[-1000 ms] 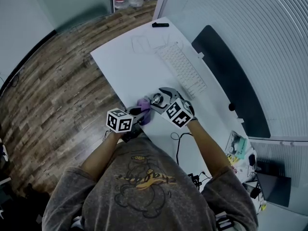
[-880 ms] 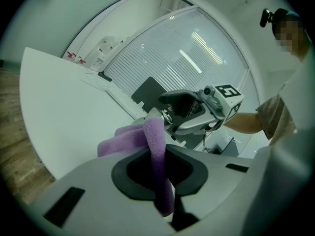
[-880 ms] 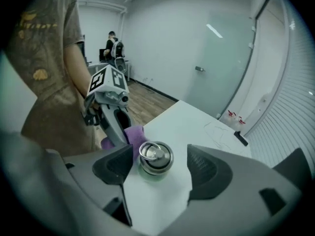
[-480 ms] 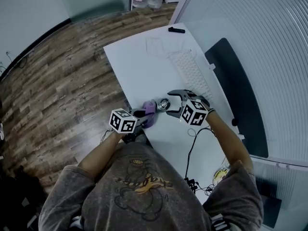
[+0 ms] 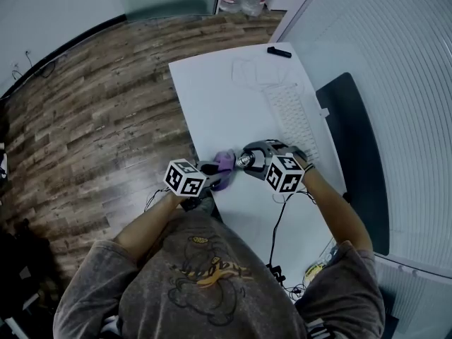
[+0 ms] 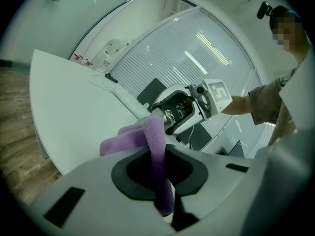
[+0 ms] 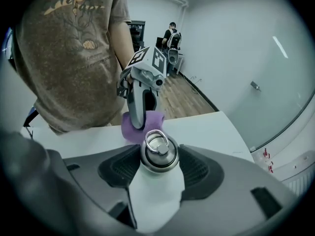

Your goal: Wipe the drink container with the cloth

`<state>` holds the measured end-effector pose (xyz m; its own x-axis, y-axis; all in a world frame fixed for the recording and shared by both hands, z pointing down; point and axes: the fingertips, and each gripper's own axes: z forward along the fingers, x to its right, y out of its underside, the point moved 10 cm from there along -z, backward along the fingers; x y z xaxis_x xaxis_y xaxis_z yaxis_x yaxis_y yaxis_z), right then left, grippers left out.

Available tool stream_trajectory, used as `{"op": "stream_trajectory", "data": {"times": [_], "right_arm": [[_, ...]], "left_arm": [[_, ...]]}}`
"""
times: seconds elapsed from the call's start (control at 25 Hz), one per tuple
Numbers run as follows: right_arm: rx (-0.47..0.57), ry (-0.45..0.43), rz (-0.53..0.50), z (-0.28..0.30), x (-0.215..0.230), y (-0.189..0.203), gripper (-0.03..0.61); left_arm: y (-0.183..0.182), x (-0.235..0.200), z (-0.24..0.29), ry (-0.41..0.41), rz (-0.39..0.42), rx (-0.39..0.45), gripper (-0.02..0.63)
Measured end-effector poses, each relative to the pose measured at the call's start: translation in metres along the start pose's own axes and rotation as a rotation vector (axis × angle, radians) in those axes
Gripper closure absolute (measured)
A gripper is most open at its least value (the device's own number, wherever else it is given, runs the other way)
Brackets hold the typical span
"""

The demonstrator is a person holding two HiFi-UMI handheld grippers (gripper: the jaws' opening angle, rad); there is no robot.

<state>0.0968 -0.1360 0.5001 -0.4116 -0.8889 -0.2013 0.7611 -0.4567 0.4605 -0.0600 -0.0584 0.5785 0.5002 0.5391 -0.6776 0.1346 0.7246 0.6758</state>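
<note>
The drink container (image 7: 158, 181) is a white bottle with a metal cap and ring, lying between my right gripper's (image 7: 158, 156) jaws. Those jaws are closing, and their pads touch the cap on both sides. In the head view the bottle (image 5: 244, 159) lies near the white table's front left edge, with the right gripper (image 5: 250, 157) round it. My left gripper (image 5: 214, 168) is shut on a purple cloth (image 5: 224, 162), which sits right against the bottle's cap end. The left gripper view shows the cloth (image 6: 152, 141) pinched between the jaws, with the bottle (image 6: 170, 114) just beyond it.
A white keyboard (image 5: 293, 119) lies behind the grippers, beside a dark monitor (image 5: 353, 154). A black marker-like object (image 5: 279, 51) sits at the table's (image 5: 205, 97) far end. A cable (image 5: 277, 221) trails near the right arm. The wooden floor (image 5: 92, 119) drops off to the left.
The right gripper's jaws have narrowed from wide open onto the bottle's cap. The left gripper still holds the cloth next to the bottle. The head view has shifted a little.
</note>
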Motion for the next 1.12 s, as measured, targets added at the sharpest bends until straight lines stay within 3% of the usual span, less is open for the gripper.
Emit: {"op": "stream_trajectory", "data": {"times": [0.2,0.56,1.12], "right_arm": [[0.021,0.031,0.071,0.001,0.000,0.002,0.328],[-0.030,0.159,0.331,0.004,-0.008,-0.007,0.328],[-0.033,0.411,1.010,0.008,-0.007,-0.015,0.330]], "left_arm": [[-0.002,-0.002,-0.001,-0.006,0.005,0.000,0.563],[-0.018,-0.010,-0.011,-0.012,0.048,0.003,0.562],[-0.053,-0.038,-0.016,0.004,0.140,-0.077,0.562]]}}
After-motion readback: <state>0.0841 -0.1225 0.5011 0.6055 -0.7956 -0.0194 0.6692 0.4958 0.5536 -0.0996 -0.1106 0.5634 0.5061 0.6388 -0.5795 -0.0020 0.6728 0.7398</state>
